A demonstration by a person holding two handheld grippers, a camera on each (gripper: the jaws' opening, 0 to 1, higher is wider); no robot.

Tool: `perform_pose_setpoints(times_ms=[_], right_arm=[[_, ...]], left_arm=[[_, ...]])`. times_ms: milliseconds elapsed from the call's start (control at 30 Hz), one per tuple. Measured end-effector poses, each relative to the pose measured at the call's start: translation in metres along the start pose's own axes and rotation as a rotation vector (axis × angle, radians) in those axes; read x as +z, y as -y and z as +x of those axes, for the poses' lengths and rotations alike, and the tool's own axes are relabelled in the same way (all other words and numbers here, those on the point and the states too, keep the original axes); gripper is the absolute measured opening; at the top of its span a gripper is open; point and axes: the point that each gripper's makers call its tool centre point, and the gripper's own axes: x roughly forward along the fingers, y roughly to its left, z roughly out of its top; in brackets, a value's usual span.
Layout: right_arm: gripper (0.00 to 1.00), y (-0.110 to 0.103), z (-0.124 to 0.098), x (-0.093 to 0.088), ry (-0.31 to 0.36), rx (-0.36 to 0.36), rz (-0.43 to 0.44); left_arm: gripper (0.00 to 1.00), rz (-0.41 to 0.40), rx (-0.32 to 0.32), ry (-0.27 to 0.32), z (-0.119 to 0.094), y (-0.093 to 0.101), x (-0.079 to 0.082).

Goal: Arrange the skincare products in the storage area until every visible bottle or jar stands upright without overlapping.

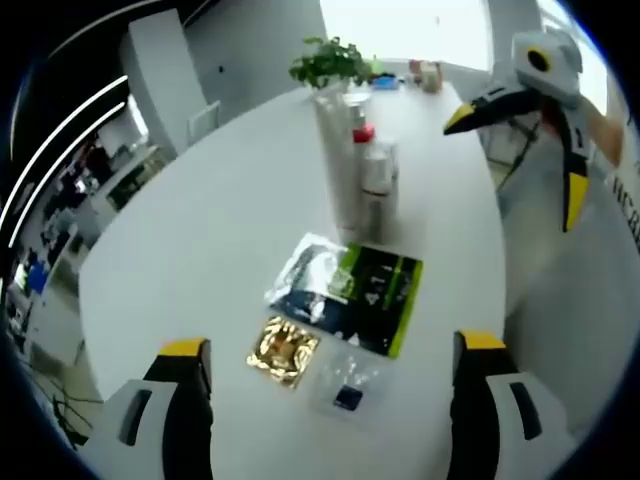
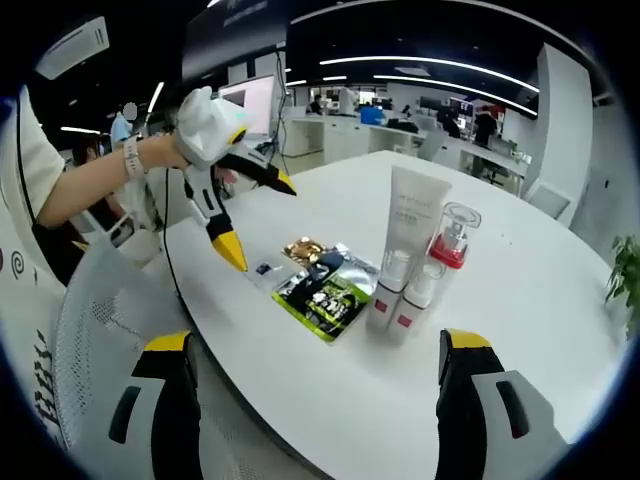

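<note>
Nearest the left gripper [image 1: 330, 385], between its wide-open, empty jaws, lie flat items on the white surface [image 1: 200, 230]: a clear sachet [image 1: 348, 385], a gold sachet [image 1: 284, 350] and, just ahead of them, a dark green packet [image 1: 375, 295] overlapping a silvery packet [image 1: 308, 268]. Straight ahead beyond the packets stands the upright group: a tall white tube [image 1: 340, 160], a red-capped bottle [image 1: 364, 135] and a clear-topped bottle [image 1: 379, 175], close together, long axes vertical. A potted plant [image 1: 330, 60] sits farther off.

In the right gripper view the right gripper [image 2: 315, 400] also holds its jaws wide apart with nothing between them. Ahead of them, slightly toward the right jaw, stand the tube [image 2: 412, 225], the red-capped bottle [image 2: 452, 240] and two small white bottles [image 2: 400, 295] with red bands, touching or nearly so. The packets [image 2: 325, 295] lie ahead toward the left jaw. The left gripper [image 2: 250, 215] hangs above the far edge of the sachets, held by a hand [image 2: 205, 125].

Every bottle appears upright already; what is left, by judgement, is the overlapping flat packets. The left gripper is nearer them, so it seems the likelier to separate them, with the green packet's long axis running away from its jaws.
</note>
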Motion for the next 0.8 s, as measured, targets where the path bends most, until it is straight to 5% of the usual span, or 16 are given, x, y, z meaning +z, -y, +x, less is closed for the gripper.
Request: perform_pose_setpoints(times_ms=[533,800], right_arm=[[1.0,0.0,0.002,0.001,-0.007,-0.005,-0.015],[1.0,0.003,0.001,-0.001,-0.015,-0.018,-0.016]], left_arm=[[0.99,-0.05,0.087,0.089,-0.024,0.013,0.008],[0.99,-0.139,0.112,0.168,-0.035,0.023,0.012]])
